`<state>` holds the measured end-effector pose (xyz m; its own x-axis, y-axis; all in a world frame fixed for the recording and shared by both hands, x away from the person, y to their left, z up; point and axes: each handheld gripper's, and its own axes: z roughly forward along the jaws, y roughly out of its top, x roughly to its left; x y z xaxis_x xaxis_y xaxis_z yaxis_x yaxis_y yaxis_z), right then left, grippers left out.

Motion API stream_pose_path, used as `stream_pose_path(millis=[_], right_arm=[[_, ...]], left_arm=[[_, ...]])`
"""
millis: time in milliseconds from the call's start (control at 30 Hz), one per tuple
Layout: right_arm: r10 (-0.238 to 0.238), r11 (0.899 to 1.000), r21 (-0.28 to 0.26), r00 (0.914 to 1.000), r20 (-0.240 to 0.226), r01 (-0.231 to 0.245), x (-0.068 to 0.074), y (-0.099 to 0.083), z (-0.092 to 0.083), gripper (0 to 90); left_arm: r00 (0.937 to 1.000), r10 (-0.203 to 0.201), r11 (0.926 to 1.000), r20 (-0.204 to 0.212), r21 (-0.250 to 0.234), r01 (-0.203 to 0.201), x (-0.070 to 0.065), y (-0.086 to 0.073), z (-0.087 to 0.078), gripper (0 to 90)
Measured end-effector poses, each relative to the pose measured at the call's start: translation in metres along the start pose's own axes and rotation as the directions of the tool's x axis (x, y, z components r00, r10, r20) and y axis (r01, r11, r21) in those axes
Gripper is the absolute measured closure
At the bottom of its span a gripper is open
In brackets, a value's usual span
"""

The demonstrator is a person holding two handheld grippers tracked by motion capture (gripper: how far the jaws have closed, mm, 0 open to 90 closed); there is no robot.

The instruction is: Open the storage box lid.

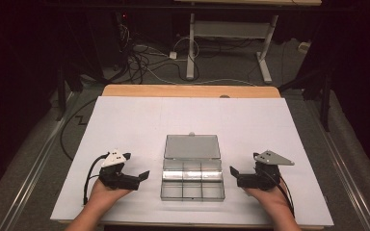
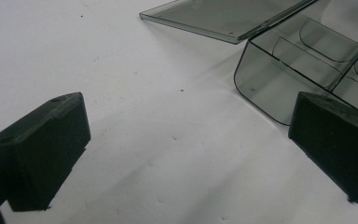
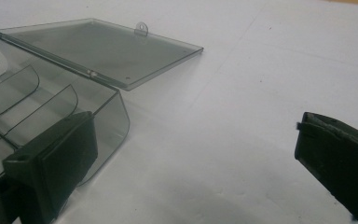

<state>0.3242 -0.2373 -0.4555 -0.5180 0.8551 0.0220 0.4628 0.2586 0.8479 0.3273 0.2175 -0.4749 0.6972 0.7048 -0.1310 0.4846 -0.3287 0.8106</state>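
The left gripper (image 1: 143,174) rests on the white table (image 1: 125,120) with its jaws spread wide and nothing between them; the right gripper (image 1: 233,171) mirrors it, also released and empty. Between them, just apart from each, sits a clear plastic box (image 1: 192,185) with its lid (image 1: 192,146) swung fully back and lying flat. The compartments look empty. If closing the box is the step in hand, one gripper should probably steady a side wall while the other catches the lid's far edge by its small tab (image 3: 141,29), lifting gently so the light box doesn't slide.
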Motion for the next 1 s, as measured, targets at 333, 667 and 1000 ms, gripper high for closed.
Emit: stream_pose_path(millis=[333,667,1000], right_arm=[[-0.02,1.0,-0.024,0.9998,-0.002,0.02,-0.002,-0.002,-0.009,0.4],[-0.023,1.0,-0.008,0.9997,0.01,0.023,-0.005,-0.011,-0.019,0.4],[-0.004,1.0,-0.011,0.9993,0.036,0.004,-0.012,-0.022,-0.041,0.5]], left_arm=[[1.0,-0.003,0.9999,0.002,0.016,0.003,0.003,-0.002,0.006,0.0],[0.9999,-0.002,0.9996,-0.017,0.029,0.002,0.003,-0.004,0.008,0.0],[0.9999,-0.002,0.9999,0.012,-0.012,0.002,0.003,-0.007,0.004,0.0]])
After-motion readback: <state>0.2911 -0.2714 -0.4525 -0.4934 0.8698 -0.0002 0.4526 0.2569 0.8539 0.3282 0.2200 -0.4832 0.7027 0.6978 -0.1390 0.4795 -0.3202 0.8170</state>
